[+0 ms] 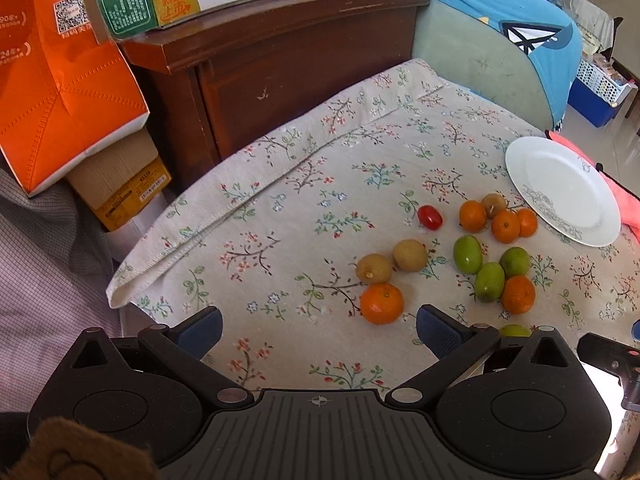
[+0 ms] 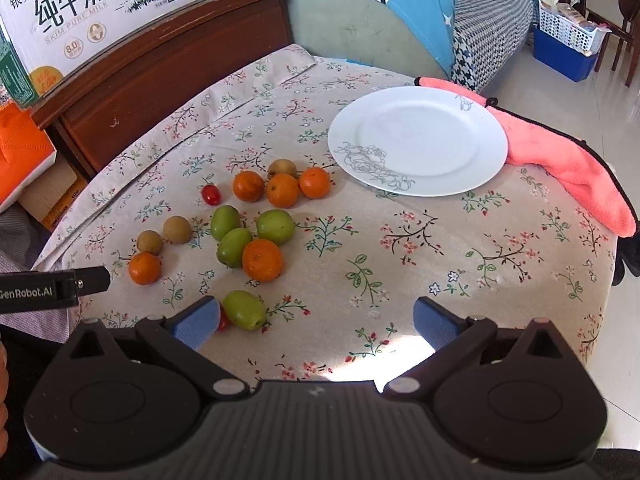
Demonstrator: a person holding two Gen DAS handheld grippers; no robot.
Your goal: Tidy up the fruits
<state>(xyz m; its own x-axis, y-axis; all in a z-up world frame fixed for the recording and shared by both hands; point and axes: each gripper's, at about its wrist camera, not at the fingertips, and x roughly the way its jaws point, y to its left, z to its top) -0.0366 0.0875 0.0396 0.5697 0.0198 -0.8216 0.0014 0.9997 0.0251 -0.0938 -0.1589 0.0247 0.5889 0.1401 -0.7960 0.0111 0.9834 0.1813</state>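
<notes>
Loose fruit lies on a floral tablecloth (image 2: pixel 400 280): several oranges (image 2: pixel 262 260), several green fruits (image 2: pixel 275 226), brown longans (image 2: pixel 177 230) and a red cherry tomato (image 2: pixel 211 194). An empty white plate (image 2: pixel 420 140) sits beyond them to the right. My left gripper (image 1: pixel 320 330) is open, low over the cloth, with an orange (image 1: pixel 381 303) just ahead of its right finger. My right gripper (image 2: pixel 316 320) is open too; a green fruit (image 2: pixel 244 309) lies just inside its left finger, with a second small red tomato (image 2: pixel 223 323) partly hidden behind that finger.
A pink cloth (image 2: pixel 568 168) lies by the plate at the table's right edge. A dark wooden cabinet (image 1: pixel 280 76) with a milk carton box (image 2: pixel 100 4) stands behind the table, and an orange bag (image 1: pixel 60 92) to the left. A sofa (image 2: pixel 360 24) is behind.
</notes>
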